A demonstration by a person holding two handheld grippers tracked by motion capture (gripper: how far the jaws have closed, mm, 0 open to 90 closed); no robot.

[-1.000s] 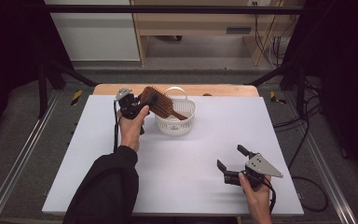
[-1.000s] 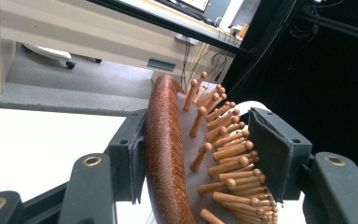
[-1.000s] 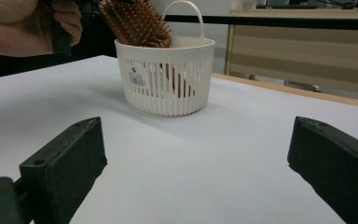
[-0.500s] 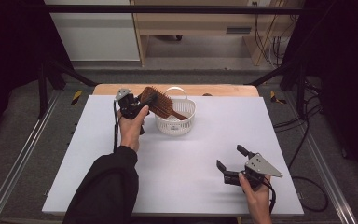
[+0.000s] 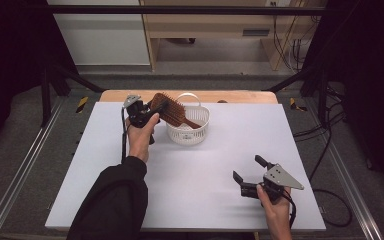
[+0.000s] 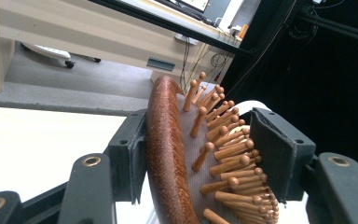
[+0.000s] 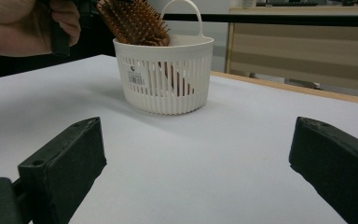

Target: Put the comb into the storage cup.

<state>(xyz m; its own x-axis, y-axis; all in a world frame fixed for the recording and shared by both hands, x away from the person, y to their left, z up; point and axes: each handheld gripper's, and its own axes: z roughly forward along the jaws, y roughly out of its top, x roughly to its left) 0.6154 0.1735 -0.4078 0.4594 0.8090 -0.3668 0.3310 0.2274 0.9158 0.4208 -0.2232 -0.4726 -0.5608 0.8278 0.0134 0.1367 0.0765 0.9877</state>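
We keep the left gripper (image 5: pixel 147 112) clamped on the wooden hairbrush (image 5: pixel 170 109), whose handle already sits inside the white basket (image 5: pixel 187 132) near the table's far edge; releasing remains. The right gripper (image 5: pixel 252 175) waits with jaws apart.

My table (image 5: pixel 190 170): white top, pale wood edge (image 5: pixel 240 96) at the far side. Grey carpeted floor (image 5: pixel 220 55) beyond it. Light wood bench (image 5: pixel 215 25) against the back, cables (image 5: pixel 287 47) hanging at its right end. White cabinet (image 5: pixel 100 35) to its left. Black curtains (image 5: pixel 365 60) either side. Metal rails (image 5: pixel 17 177) flank the table.
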